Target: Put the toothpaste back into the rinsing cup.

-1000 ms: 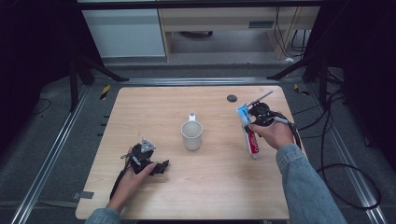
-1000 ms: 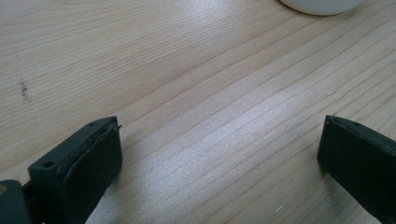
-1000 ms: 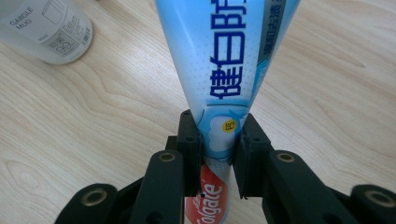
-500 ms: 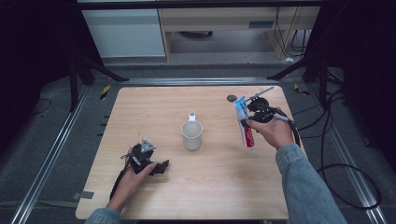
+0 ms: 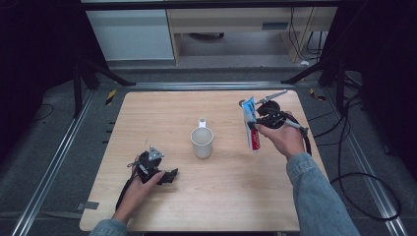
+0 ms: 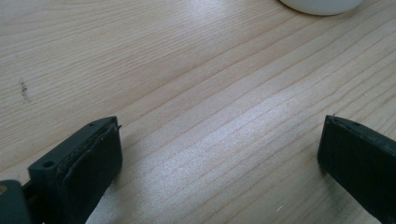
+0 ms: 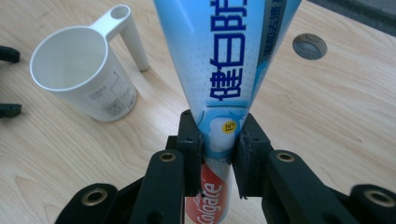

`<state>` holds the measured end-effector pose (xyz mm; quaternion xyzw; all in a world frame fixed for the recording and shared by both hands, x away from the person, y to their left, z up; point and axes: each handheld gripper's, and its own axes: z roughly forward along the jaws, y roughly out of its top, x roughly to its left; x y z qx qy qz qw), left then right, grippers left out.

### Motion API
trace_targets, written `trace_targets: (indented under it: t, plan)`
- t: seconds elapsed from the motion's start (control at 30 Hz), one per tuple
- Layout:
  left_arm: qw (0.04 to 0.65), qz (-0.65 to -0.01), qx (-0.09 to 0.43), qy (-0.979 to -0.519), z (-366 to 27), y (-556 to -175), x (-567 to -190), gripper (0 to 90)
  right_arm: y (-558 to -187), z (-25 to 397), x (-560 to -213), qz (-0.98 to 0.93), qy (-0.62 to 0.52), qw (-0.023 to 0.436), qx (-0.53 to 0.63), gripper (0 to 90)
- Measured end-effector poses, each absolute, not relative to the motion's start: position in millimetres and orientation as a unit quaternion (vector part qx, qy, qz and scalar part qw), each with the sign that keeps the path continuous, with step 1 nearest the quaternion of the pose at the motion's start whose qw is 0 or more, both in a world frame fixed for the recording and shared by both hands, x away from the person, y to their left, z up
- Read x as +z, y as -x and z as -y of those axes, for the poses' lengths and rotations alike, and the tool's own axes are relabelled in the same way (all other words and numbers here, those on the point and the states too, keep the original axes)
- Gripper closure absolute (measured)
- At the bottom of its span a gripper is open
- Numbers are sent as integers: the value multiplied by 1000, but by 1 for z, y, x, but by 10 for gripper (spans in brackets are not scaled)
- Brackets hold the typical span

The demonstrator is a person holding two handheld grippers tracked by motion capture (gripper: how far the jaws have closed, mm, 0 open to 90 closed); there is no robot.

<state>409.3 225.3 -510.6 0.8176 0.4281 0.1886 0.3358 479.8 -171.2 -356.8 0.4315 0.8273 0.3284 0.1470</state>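
A light blue, white and red toothpaste tube (image 7: 224,70) printed with dark blue lettering is seen beside a white cup (image 7: 81,74) on pale wood-grained table (image 7: 327,121)

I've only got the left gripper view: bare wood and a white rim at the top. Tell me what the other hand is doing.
Observer: The right gripper is shut on a toothpaste tube, lifted off the table.
Operator: Name that white rim.
Observer: It is a white cup with a handle, standing upright mid-table, with nothing in it.
Operator: Say where the tube is relative to it.
Observer: To the cup's right in the high view, apart from it.
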Motion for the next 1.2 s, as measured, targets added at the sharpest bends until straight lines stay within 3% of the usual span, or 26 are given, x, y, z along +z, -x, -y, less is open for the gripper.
trace_targets:
  t: [1.2]
  plan:
    - [336,-428,188,-818,-225,-409,-511,0,-466,140,-354,-780,-400,190,443,749]
